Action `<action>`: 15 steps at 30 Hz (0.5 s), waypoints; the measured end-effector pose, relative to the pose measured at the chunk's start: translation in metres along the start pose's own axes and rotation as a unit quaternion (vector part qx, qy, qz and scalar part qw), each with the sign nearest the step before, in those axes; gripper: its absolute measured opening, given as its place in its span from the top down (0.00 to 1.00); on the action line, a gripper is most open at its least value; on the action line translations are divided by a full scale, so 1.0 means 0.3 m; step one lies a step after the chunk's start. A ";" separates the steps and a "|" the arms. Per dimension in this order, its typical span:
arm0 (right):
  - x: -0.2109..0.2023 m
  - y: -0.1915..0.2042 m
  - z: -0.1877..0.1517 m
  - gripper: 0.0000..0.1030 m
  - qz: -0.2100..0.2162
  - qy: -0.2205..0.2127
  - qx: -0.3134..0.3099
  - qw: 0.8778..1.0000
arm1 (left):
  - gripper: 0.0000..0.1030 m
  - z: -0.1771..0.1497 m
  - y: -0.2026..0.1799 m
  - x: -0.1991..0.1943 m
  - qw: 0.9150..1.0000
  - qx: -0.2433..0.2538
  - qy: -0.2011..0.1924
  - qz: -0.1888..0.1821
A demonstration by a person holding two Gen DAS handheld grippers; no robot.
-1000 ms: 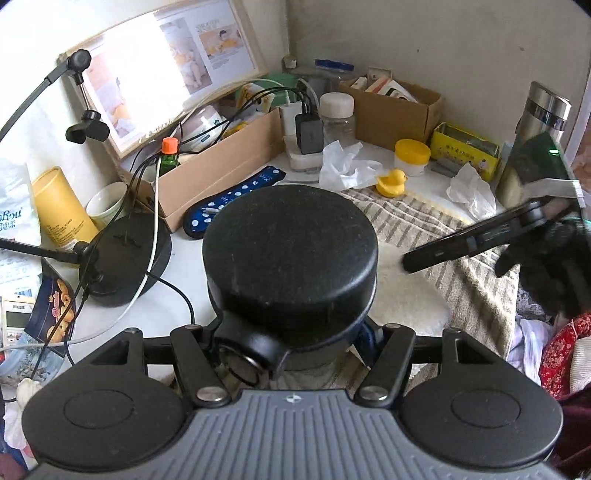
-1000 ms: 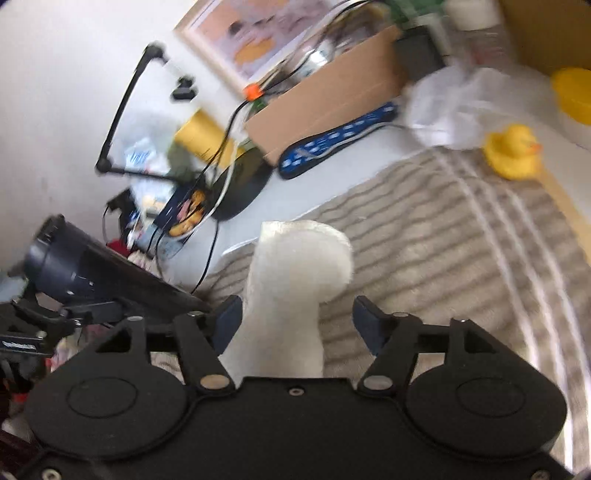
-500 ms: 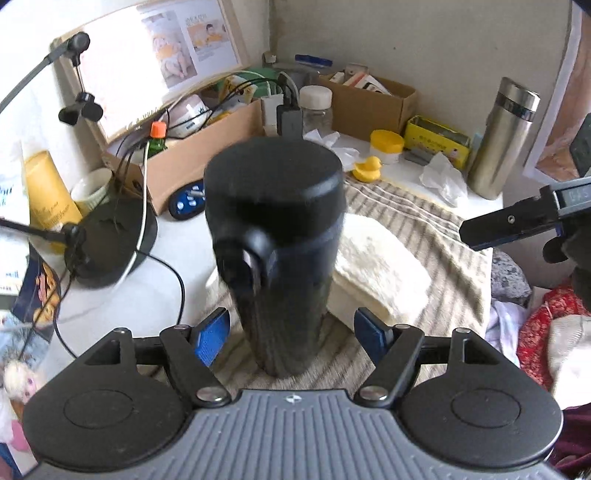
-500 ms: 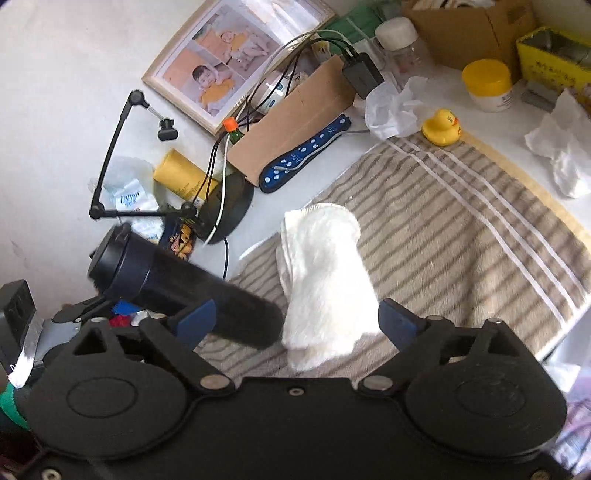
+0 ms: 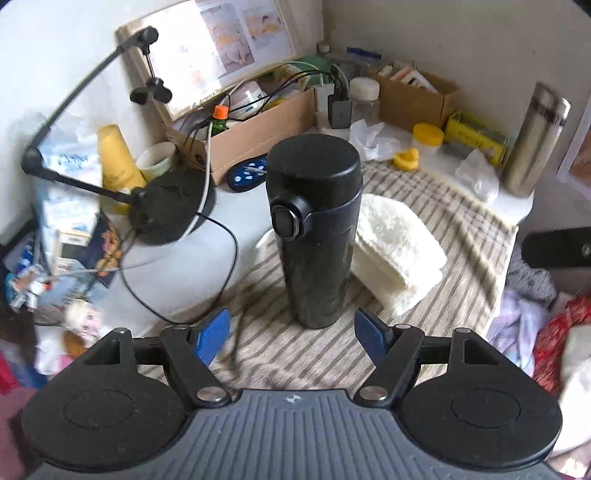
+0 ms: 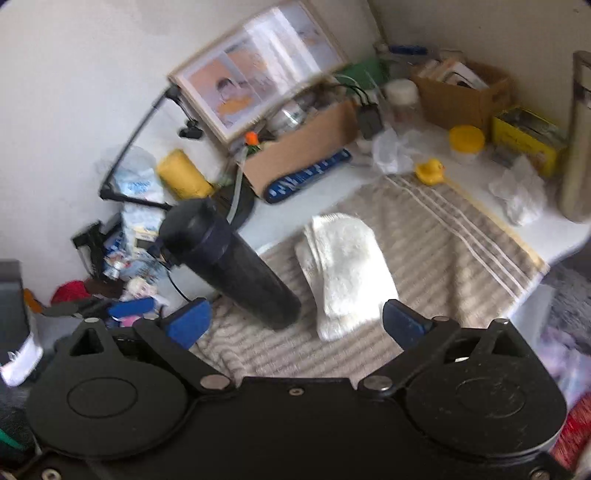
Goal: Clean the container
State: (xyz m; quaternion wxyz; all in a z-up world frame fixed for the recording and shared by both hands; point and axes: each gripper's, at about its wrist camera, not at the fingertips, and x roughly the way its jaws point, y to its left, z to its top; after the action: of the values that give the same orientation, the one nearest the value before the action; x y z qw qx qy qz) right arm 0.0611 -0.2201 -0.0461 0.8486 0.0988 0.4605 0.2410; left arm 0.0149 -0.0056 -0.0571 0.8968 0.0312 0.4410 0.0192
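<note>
walls: pale, met in a corner point(image 5: 325, 33) ahead of the tongs | table point(image 5: 207, 266): white, below | light: daylight

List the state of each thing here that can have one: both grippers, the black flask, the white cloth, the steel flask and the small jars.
Left gripper: open, nothing between its pads.
Right gripper: open wide, empty.
Black flask: upright on the striped towel, lid shut.
White cloth: folded, lying beside the flask.
Steel flask: upright, capped.
Yellow-lidded jar: closed.
White-lidded jar: closed.
</note>
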 end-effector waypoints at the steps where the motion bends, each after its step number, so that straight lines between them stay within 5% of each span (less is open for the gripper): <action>1: -0.005 0.012 -0.007 0.02 -0.007 0.004 -0.002 1.000 | 0.29 0.004 -0.003 -0.013 1.000 0.002 0.002 0.006; 15: -0.047 0.126 -0.047 0.02 -0.051 0.048 -0.039 0.997 | 0.29 -0.001 0.025 -0.155 0.998 -0.039 -0.017 -0.053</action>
State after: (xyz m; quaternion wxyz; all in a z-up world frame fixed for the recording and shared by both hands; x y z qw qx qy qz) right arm 0.0309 -0.1951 -0.0288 0.8398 0.0305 0.4954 0.2198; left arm -0.0139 -0.0011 -0.0199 0.9044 -0.0266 0.4257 -0.0116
